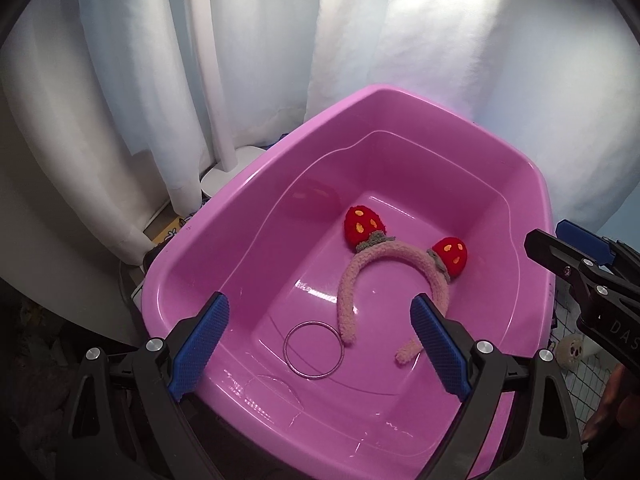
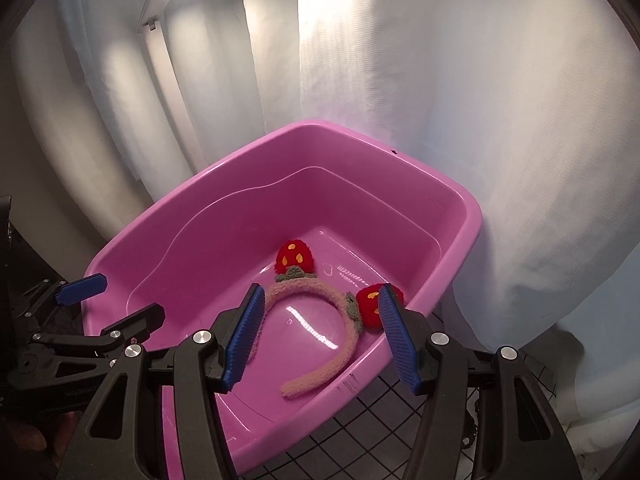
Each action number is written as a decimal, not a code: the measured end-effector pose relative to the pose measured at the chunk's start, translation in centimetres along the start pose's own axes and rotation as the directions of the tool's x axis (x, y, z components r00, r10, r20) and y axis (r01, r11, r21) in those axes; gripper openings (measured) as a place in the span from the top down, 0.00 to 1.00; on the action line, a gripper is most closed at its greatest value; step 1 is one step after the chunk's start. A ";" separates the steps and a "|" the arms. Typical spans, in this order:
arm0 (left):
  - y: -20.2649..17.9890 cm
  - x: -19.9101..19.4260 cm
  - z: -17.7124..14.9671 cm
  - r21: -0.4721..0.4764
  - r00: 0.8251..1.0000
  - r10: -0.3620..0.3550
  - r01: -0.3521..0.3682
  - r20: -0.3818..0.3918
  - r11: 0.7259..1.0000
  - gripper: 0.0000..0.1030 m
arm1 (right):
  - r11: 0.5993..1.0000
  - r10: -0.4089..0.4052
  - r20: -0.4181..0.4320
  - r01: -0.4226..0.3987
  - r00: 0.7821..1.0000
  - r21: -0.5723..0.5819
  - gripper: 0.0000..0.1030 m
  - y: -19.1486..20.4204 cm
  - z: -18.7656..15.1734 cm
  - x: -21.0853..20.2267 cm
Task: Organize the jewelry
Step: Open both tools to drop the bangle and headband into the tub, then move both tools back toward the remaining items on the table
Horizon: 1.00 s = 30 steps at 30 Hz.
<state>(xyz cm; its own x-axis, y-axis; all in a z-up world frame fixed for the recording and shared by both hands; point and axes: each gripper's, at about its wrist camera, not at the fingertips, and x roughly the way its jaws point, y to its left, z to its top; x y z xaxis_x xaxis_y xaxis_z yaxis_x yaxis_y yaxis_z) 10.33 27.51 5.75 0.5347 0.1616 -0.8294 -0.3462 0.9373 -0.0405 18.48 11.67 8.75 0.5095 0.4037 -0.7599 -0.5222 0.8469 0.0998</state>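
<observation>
A pink plastic tub (image 1: 192, 240) holds a fuzzy pink headband (image 1: 360, 272) with two red strawberry ears and a thin metal bangle (image 1: 314, 350) beside it. The tub (image 2: 132, 244) and headband (image 2: 316, 292) also show in the right wrist view; the bangle is hidden there. My left gripper (image 1: 320, 316) is open and empty above the tub's near side. My right gripper (image 2: 322, 304) is open and empty above the tub, over the headband. The right gripper shows at the right edge of the left wrist view (image 1: 568, 256), and the left gripper at the left of the right wrist view (image 2: 116, 304).
White curtains (image 1: 280, 40) hang close behind the tub. A white lamp pole and base (image 1: 224, 168) stand at the back left. A black wire grid (image 2: 400, 408) lies under the tub at the right. A small pale skull-face trinket (image 1: 574, 352) lies at the right.
</observation>
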 end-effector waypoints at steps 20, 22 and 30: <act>-5.6 -5.9 -7.0 0.132 0.991 -0.083 0.070 0.100 0.989 0.12 | 0.983 -0.068 0.139 0.042 0.988 0.178 0.42 -6.1 -12.2 -11.3; -6.4 -6.5 -7.8 0.158 0.989 -0.106 0.088 0.107 0.984 0.12 | 0.978 -0.095 0.145 0.066 0.985 0.198 0.41 -7.0 -14.1 -12.5; -9.9 -8.3 -11.5 0.252 0.966 -0.241 0.212 0.090 0.944 0.12 | 0.930 -0.217 0.077 0.183 0.973 0.318 0.40 -10.6 -22.7 -16.1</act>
<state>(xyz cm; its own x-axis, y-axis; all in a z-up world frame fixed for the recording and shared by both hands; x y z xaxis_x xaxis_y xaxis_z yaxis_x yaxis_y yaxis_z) 0.45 13.33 6.57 0.6698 -0.0419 -0.7414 -0.0189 0.9971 -0.0734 0.31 -11.66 5.34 0.6618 0.2353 -0.7118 -0.1756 0.9717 0.1580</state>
